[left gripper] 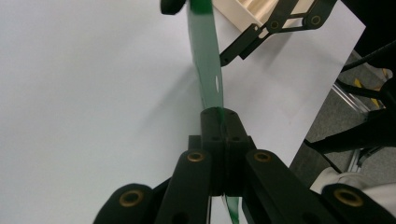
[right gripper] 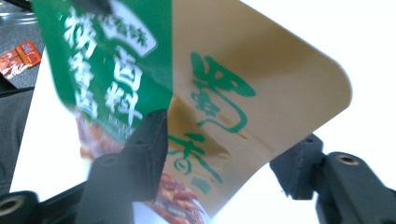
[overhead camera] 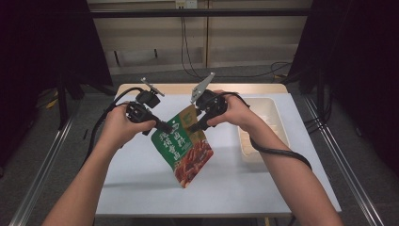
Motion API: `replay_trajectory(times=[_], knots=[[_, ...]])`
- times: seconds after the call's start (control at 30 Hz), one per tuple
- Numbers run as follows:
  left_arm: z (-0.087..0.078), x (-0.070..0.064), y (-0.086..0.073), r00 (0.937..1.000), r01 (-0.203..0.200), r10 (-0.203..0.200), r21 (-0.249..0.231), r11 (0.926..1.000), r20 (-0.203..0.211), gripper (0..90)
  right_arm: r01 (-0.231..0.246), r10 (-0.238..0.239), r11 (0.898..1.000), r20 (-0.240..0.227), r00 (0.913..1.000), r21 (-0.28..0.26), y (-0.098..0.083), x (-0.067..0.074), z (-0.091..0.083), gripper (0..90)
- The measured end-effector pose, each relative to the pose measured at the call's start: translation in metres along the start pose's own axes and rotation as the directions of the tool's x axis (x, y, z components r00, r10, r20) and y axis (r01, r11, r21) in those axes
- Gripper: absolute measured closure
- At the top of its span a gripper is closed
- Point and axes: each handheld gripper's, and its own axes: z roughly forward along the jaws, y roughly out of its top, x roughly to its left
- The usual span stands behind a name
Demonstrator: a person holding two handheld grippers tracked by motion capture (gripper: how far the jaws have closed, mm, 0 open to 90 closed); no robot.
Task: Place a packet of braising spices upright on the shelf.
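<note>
The pouch point(overhead camera: 183, 148) looks like glossy printed plastic film, part green, part matt tan like kraft paper. The table point(overhead camera: 141, 183) top is smooth, matt and white. The tray point(overhead camera: 277, 117) looks like pale, smooth plastic. Both grippers' jaws are matt black plastic with brass-coloured rivets.

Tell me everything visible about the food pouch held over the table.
The pouch is a flat, glossy packet, green and tan at the top with white and green lettering, and a picture of red meat below. It hangs tilted above the white table. The left gripper is clamped on its upper edge; the right gripper straddles its tan corner, jaws apart.
</note>
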Motion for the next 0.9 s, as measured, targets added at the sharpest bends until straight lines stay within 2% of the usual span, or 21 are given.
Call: replay_trajectory(times=[0.07,0.1,0.17,0.2,0.23,0.33,0.37,0.47,0.53,0.57,0.6,0.63,0.67,0.7,0.73,0.87,0.9], knots=[[-0.002,-0.001,0.002,1.0,-0.01,0.01,-0.006,0.9999,0.001,90.0,-0.001,0.001,1.0,0.004,1.0,0.002,0.0,0.0,-0.001,46.0],[-0.001,-0.002,0.003,1.0,0.009,-0.009,-0.021,0.9997,-0.001,90.0,-0.013,0.014,1.0,-0.006,0.9999,0.008,0.0,0.0,-0.003,46.1],[-0.002,-0.003,0.006,0.9999,-0.012,0.012,-0.011,0.9999,-0.01,90.0,-0.012,0.013,1.0,-0.007,0.9999,0.016,0.0,0.0,-0.005,46.1],[-0.002,-0.004,0.006,0.9999,-0.008,0.008,-0.019,0.9998,-0.015,90.0,-0.01,0.01,1.0,-0.006,0.9999,0.025,0.0,0.001,-0.006,46.2],[-0.003,-0.004,0.008,0.9996,-0.025,0.025,-0.01,0.9996,-0.016,90.0,-0.005,0.005,0.999,-0.007,1.0,0.036,0.0,0.0,-0.007,46.2],[-0.003,-0.008,0.01,0.9988,-0.048,0.048,-0.012,0.9988,-0.008,90.0,-0.017,0.018,0.999,-0.03,0.9994,0.037,0.001,-0.001,-0.009,45.6],[-0.003,-0.009,0.012,0.9977,-0.066,0.066,-0.008,0.9978,0.013,90.0,-0.017,0.019,0.999,-0.037,0.9991,0.044,0.001,-0.001,-0.008,44.8],[-0.003,-0.011,0.013,0.9971,-0.076,0.076,0.005,0.9971,-0.001,90.0,-0.001,0.003,0.998,-0.034,0.9994,0.058,0.003,-0.001,-0.006,42.3],[-0.002,-0.013,0.013,0.9976,-0.069,0.069,-0.007,0.9976,-0.007,90.0,0.009,-0.005,0.998,-0.051,0.9987,0.07,0.008,0.0,-0.002,43.0],[-0.001,-0.015,0.013,0.9986,-0.053,0.053,-0.024,0.9983,-0.007,90.0,0.014,-0.009,0.997,-0.057,0.9983,0.078,0.01,0.001,-0.001,44.4],[-0.003,-0.012,0.013,0.997,-0.078,0.078,0.003,0.997,-0.001,90.0,0.024,-0.018,0.996,-0.069,0.9975,0.083,0.012,0.001,0.0,46.0],[-0.003,-0.012,0.013,0.997,-0.078,0.078,0.003,0.997,-0.001,90.0,0.024,-0.018,0.996,-0.069,0.9975,0.083,0.012,0.001,0.0,46.0],[-0.002,-0.012,0.012,0.9975,-0.071,0.071,-0.019,0.9973,-0.002,90.0,0.034,-0.027,0.995,-0.075,0.9968,0.09,0.013,0.002,0.001,47.0],[-0.003,-0.011,0.011,0.9973,-0.073,0.073,-0.017,0.9972,-0.006,90.0,0.039,-0.031,0.994,-0.079,0.9964,0.102,0.015,0.003,0.002,48.4],[-0.003,-0.011,0.01,0.9984,-0.056,0.056,-0.026,0.9981,-0.005,90.0,0.04,-0.03,0.992,-0.084,0.996,0.117,0.016,0.004,0.003,50.9],[-0.003,-0.008,0.007,0.9983,-0.058,0.058,-0.043,0.9974,-0.002,90.0,0.069,-0.055,0.983,-0.088,0.9946,0.167,0.02,0.004,0.004,60.5],[-0.003,-0.007,0.006,0.9982,-0.06,0.06,-0.044,0.9972,0.0,90.0,0.069,-0.055,0.983,-0.088,0.9946,0.167,0.02,0.004,0.004,60.5]])
